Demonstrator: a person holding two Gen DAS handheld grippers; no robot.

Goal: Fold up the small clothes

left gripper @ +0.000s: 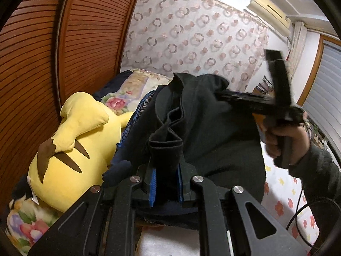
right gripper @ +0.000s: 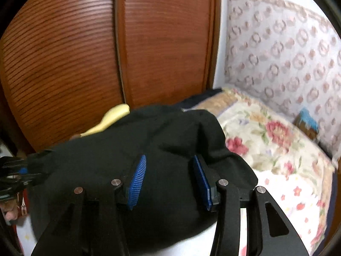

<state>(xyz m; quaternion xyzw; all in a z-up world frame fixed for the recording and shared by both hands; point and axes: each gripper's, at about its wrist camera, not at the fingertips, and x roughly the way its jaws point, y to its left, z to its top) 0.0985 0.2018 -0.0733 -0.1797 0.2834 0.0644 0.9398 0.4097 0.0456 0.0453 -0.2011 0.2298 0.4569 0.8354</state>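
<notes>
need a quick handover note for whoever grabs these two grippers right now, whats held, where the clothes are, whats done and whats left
Left gripper: shut on a bunched edge of the black garment, holding it up off the bed.
Right gripper: open, blue pads spread, right over the same garment, not gripping it.
The garment hangs crumpled between the two grippers, above the white flowered sheet. The yellow plush toy lies beside it, by the wooden wardrobe doors.
Done: garment picked up on one side. No neat fold visible yet.
Left: probably take a second edge with the right gripper, spread it flat on the bed, then fold.
</notes>
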